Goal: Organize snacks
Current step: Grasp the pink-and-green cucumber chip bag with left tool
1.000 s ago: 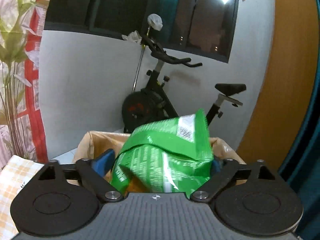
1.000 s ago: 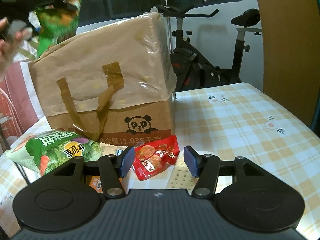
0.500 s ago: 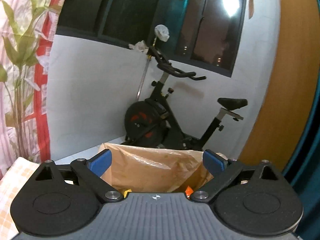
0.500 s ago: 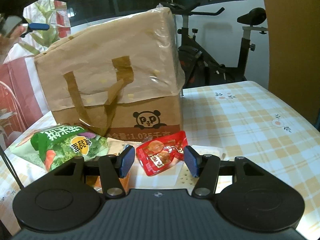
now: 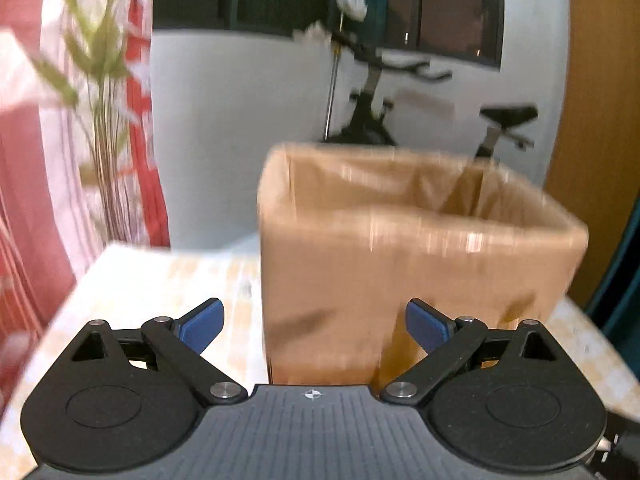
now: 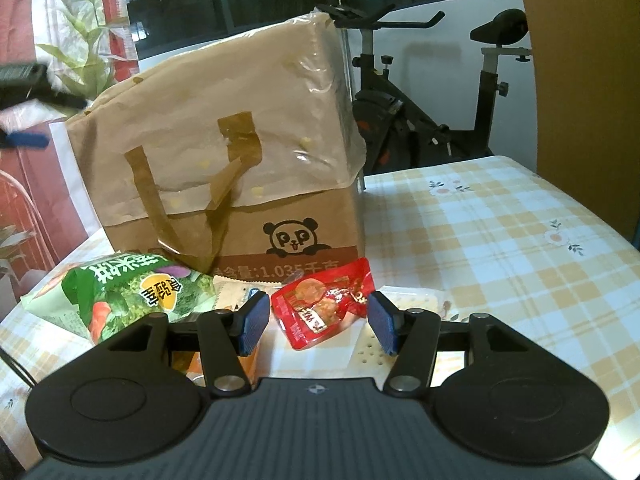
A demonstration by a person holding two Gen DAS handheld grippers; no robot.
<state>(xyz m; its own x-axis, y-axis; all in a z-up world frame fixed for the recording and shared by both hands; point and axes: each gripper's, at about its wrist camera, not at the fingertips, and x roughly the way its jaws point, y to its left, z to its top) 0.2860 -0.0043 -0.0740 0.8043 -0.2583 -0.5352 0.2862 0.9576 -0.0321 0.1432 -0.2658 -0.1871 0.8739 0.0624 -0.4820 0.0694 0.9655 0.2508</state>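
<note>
A brown paper bag (image 6: 224,152) with a panda logo stands on the checked table; in the blurred left wrist view the bag (image 5: 400,272) shows its open top. My left gripper (image 5: 314,326) is open and empty, in front of the bag's side; it also shows at the left edge of the right wrist view (image 6: 24,120). My right gripper (image 6: 316,322) is open, low over the table, with a red snack packet (image 6: 324,304) lying between its fingers. A green vegetable-snack bag (image 6: 120,292) lies left of it.
A pale cracker packet (image 6: 412,304) and an orange packet (image 6: 252,360) lie under the right gripper. An exercise bike (image 6: 420,120) stands behind the table. A plant and red curtain (image 5: 100,120) are at the left. The tablecloth (image 6: 500,240) stretches right.
My left gripper let go of the green bag over the paper bag, then opened and dropped back and down to the bag's side. My right gripper moved slightly closer to the red packet.
</note>
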